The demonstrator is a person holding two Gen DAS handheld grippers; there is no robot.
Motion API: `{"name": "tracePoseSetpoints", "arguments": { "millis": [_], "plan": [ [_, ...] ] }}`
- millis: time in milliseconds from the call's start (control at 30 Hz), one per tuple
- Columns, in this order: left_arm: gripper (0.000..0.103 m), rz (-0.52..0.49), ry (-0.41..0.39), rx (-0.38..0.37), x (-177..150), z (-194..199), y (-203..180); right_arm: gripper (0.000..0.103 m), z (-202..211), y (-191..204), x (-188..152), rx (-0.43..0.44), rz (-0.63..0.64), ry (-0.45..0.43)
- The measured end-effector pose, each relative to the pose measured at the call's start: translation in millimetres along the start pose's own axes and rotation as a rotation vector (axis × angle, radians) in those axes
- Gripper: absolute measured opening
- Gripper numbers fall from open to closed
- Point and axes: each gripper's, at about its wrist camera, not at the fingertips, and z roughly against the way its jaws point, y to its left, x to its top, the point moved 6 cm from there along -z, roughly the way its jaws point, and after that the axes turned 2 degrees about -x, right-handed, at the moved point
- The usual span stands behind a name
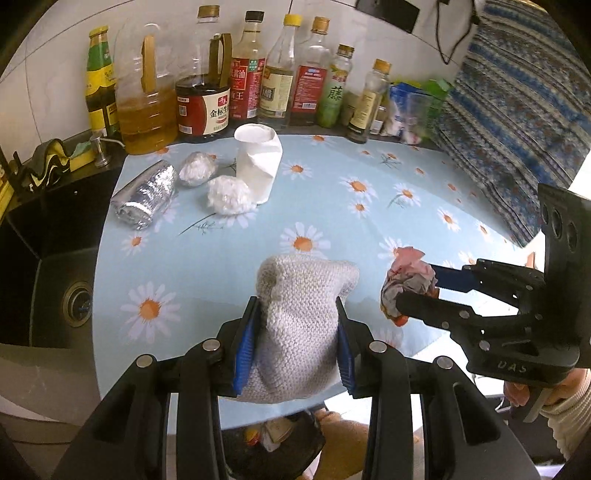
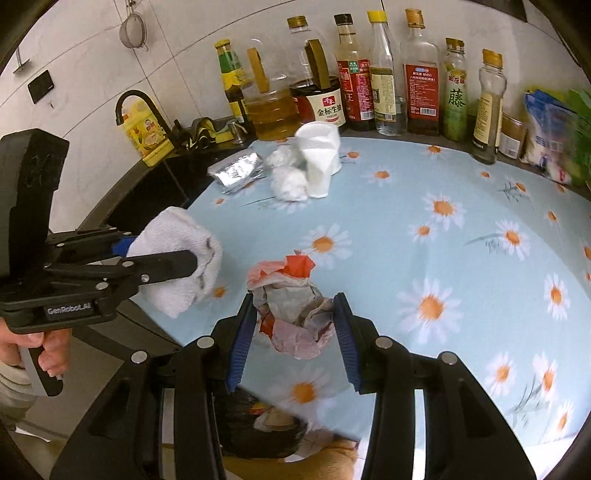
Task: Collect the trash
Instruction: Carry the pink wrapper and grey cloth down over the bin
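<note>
Daisy tablecloth (image 1: 229, 258); left gripper (image 1: 295, 332) pinches cloth (image 1: 299, 295), right gripper (image 2: 295, 325) crumpled paper (image 2: 291, 314).

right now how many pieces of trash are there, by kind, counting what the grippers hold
white knit cloth wad, in left gripper: 1
crumpled pink paper wad, in right gripper: 1
foil roll: 1
white plastic wads: 2
crushed white paper cup: 1
total: 6

Row of condiment bottles (image 1: 258, 74) stands along the tiled wall behind the daisy-print tablecloth (image 1: 332, 206), among them a large oil jug (image 1: 146, 99) and a dark soy sauce jug (image 2: 325, 99). Black sink (image 1: 62, 291) with drain lies left of the cloth. Yellow detergent bottle (image 2: 146, 133) beside the black faucet (image 2: 142, 105); metal strainer (image 2: 133, 29) hangs on the wall.
</note>
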Motion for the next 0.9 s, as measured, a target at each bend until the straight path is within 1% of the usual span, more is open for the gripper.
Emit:
{"name": "tracePoseSetpoints", "arguments": {
  "millis": [200, 467, 667, 767, 900],
  "plan": [
    [0.036, -0.015, 0.012, -0.034, -30.3, 14.9, 12.9, 0.043, 6.3, 36.2, -29.0, -0.024, -0.035, 0.001],
    [0.036, -0.036, 0.081, -0.069, -83.5, 19.2, 25.6, 0.044, -1.9, 74.2, -80.2, -0.032, -0.104, 0.041],
    [0.036, 0.011, 0.144, -0.083, -122.9, 13.0, 38.4, 0.044, -15.7, 88.0, -112.8, -0.026, -0.135, 0.109],
    [0.036, 0.032, 0.182, -0.085, -140.7, 5.5, 42.4, 0.044, -22.3, 92.4, -123.9, -0.02, -0.138, 0.135],
    [0.036, 0.069, 0.211, -0.083, -160.8, -5.9, 46.1, 0.044, -36.3, 92.7, -138.8, -0.008, -0.151, 0.185]
  ]
}}
